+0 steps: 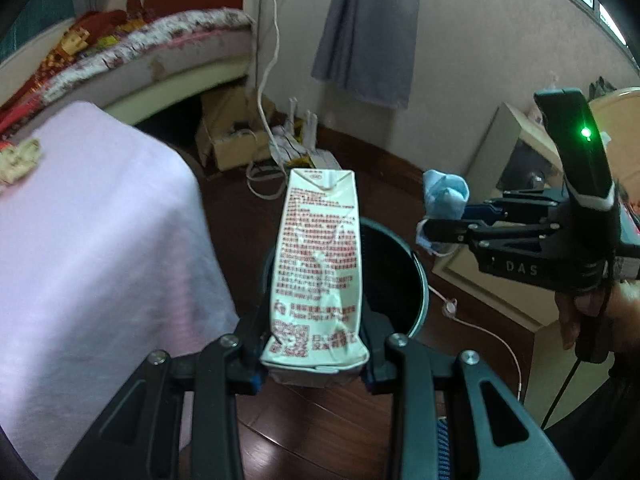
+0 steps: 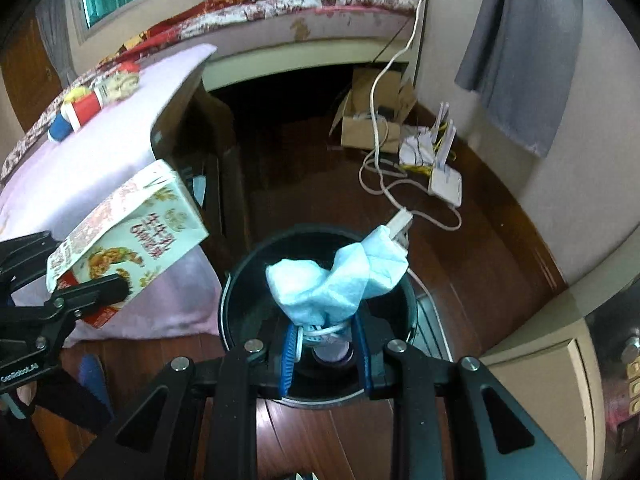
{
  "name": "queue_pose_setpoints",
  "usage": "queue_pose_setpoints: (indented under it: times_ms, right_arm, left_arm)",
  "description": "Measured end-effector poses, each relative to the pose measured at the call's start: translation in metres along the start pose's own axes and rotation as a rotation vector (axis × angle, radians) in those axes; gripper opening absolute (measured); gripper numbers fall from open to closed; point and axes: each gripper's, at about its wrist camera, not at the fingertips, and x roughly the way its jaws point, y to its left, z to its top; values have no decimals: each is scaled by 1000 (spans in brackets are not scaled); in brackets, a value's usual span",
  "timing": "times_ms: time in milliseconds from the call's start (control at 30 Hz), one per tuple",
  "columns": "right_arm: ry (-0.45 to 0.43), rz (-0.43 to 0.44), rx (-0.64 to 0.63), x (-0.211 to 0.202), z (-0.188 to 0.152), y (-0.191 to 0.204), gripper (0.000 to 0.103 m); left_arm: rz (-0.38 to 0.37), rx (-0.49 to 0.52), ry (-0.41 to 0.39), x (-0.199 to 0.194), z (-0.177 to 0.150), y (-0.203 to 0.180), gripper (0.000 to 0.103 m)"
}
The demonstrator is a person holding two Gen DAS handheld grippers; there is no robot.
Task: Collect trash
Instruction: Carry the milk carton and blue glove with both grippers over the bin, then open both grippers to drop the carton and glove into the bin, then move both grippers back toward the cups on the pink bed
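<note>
My left gripper (image 1: 316, 364) is shut on a white milk carton (image 1: 318, 272) with red print, held upright over the near rim of a black round trash bin (image 1: 404, 280). The carton (image 2: 132, 236) and left gripper (image 2: 92, 292) show at the left of the right wrist view. My right gripper (image 2: 326, 344) is shut on a crumpled light blue face mask (image 2: 332, 280), directly above the bin (image 2: 240, 280). In the left wrist view the right gripper (image 1: 436, 224) holds the mask (image 1: 444, 196) to the right of the bin.
A table under a pink cloth (image 1: 92, 240) stands left of the bin, with a snack tube (image 2: 76, 114) and a wrapper (image 1: 18, 160) on it. Behind are a bed (image 1: 160, 44), a cardboard box (image 2: 368, 120), a router (image 2: 444, 176) and white cables. A cabinet (image 2: 552, 376) stands right.
</note>
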Motion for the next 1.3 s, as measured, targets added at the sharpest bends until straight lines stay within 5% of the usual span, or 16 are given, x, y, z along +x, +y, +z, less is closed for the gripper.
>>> queue_pose_setpoints:
  times_ms: [867, 900, 933, 967, 1000, 1300]
  right_arm:
    - [170, 20, -83, 98, -21, -2, 29]
    - [175, 25, -88, 100, -21, -1, 34]
    - [181, 20, -97, 102, -22, 0, 50]
    - [192, -18, -112, 105, -24, 1, 64]
    - [197, -66, -125, 107, -26, 1, 89]
    - [220, -112, -80, 94, -31, -14, 101]
  left_arm:
    - [-110, -81, 177, 94, -10, 16, 39]
    - [-107, -98, 189, 97, -11, 19, 57]
    - [-85, -110, 199, 98, -12, 21, 70]
    - [-57, -124, 192, 97, -13, 24, 94]
    - [-30, -138, 176, 94, -15, 27, 102]
    - [131, -126, 140, 66, -26, 37, 102]
